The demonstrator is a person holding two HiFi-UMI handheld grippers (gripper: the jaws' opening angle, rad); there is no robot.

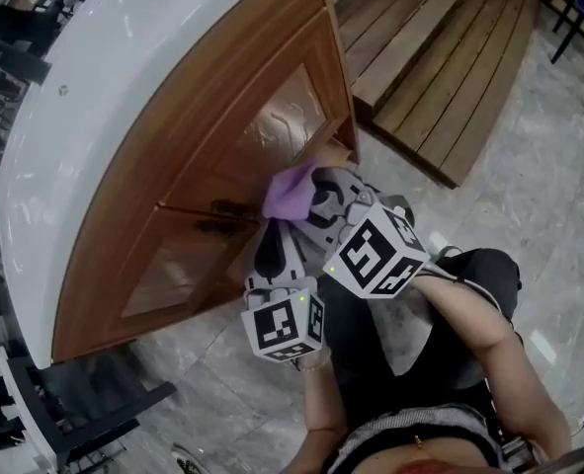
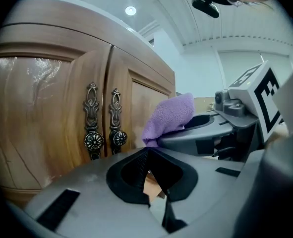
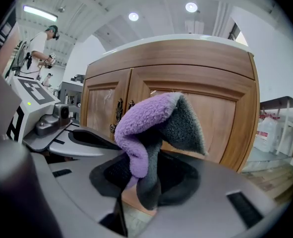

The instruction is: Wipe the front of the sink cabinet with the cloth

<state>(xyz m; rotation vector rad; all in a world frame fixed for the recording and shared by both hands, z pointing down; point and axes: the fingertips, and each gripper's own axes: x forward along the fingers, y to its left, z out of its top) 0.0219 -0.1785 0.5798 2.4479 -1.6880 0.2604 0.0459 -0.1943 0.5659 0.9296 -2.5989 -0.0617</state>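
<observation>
Centrally in the head view, the right gripper (image 3: 145,182) is clamped on the purple-and-grey cloth (image 3: 148,120), which sits at the sink cabinet (image 1: 203,166) front, just right of its paired handles (image 2: 92,125). Both cabinet doors are closed, hiding any contents. The left gripper (image 2: 148,192), just below, is pressed together on nothing.

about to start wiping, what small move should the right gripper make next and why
Probably press the cloth flat onto the door and sweep sideways. The right gripper has its jaws shut on the cloth, close to the door's panel, but contact isn't clear.
</observation>
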